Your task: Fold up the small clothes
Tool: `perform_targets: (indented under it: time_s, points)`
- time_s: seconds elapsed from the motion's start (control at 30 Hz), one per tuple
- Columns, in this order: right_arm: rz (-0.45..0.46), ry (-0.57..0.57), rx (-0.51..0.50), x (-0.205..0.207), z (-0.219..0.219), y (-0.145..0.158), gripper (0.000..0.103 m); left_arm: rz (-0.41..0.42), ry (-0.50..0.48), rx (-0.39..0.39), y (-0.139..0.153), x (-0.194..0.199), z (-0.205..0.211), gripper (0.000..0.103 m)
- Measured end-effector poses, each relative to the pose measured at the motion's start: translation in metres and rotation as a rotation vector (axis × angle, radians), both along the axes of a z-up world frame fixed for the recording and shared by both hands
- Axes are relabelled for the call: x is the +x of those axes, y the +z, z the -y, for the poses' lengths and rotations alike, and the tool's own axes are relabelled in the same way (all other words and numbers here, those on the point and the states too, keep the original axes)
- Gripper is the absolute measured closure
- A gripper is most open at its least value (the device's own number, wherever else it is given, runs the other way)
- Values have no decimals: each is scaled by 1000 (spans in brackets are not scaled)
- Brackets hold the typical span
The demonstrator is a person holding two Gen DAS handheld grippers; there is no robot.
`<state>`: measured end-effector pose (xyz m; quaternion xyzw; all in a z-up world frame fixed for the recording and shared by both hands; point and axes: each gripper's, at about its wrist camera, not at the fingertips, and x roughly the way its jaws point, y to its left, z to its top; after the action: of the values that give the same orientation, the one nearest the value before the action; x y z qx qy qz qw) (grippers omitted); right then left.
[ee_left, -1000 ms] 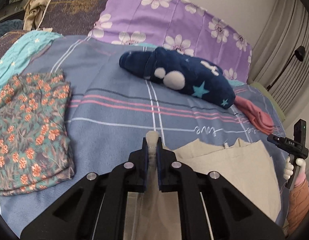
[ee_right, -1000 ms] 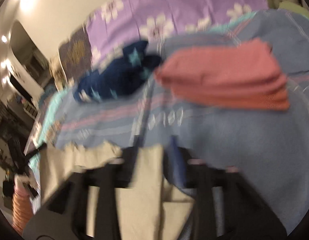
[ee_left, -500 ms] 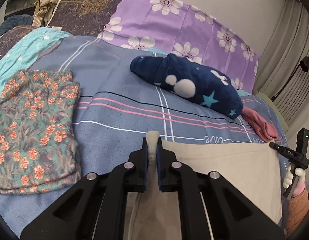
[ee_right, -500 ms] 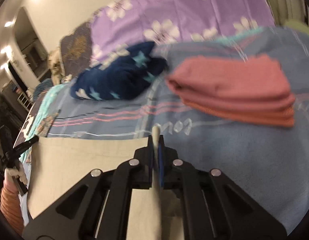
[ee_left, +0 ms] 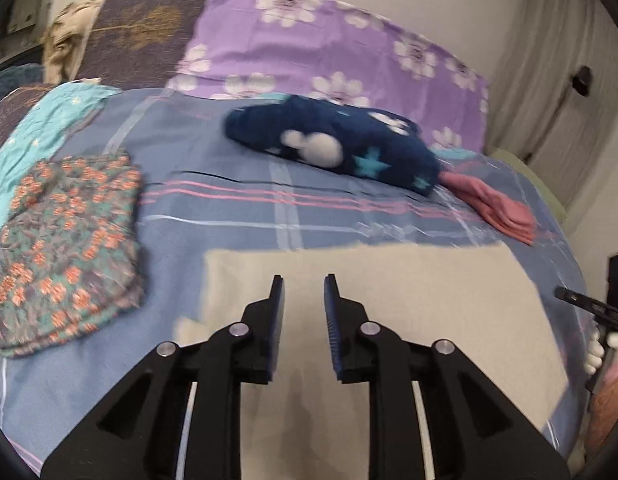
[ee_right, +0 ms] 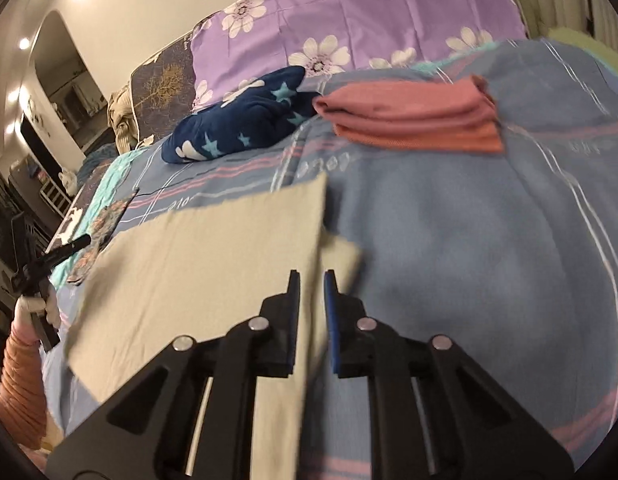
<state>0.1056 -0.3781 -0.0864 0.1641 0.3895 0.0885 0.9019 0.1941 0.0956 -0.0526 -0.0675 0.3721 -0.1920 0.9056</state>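
Left gripper (ee_left: 303, 280) fingers opening, narrow gap, empty, above beige cloth (ee_left: 389, 280) on bed (ee_left: 229, 232). Right gripper (ee_right: 311, 276) likewise, over cloth's edge.

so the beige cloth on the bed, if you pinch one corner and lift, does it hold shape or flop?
Likely flops: the beige cloth lies flat in thin layers on the blue bedspread, with no stiffness showing. Probably light, since its folded edge sits low. It may slide rather than bunch if pushed, but I can't tell the friction. Both the left gripper and right gripper are opening, with nothing pinched.
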Motion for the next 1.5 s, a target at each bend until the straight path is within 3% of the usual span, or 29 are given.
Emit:
perform_targets:
  time_s: [0.1,0.17,0.27,0.43,0.67,0.83,0.87,0.93,1.03,1.13,1.2,1.37,1.5]
  points:
    - [-46,-46,44,-10,15,-13,90,-34,-152,-42,-1,-34,44,78]
    - [-82,-80,98,-11,26,-23,90,-57,-269,-54,-4,-57,87,69]
    - [-88,-71,155,-6,30,-28,90,-76,-426,-12,-8,-88,153,61]
    - [-112,-15,203,16,26,-33,88,-83,-617,76,-16,-137,255,60]
    - [-147,51,211,47,21,-45,81,61,-739,412,-49,-187,345,57]
    - [-139,85,228,63,17,-47,79,58,-738,501,-64,-188,366,51]
    - [-129,83,228,66,17,-47,88,64,-738,505,-64,-187,368,51]
    - [-86,70,234,66,18,-42,101,55,-740,485,-64,-185,364,53]
    - [2,92,270,61,18,-27,101,-17,-769,375,-60,-174,355,98]
    - [57,121,278,57,15,-15,101,-94,-793,190,-53,-165,336,100]
    - [62,125,285,59,16,-12,101,-113,-820,119,-52,-161,325,102]
    - [6,93,320,75,28,-29,101,-156,-834,64,-58,-160,317,103]
    - [-35,67,288,81,28,-49,101,-141,-906,114,-61,-184,326,103]
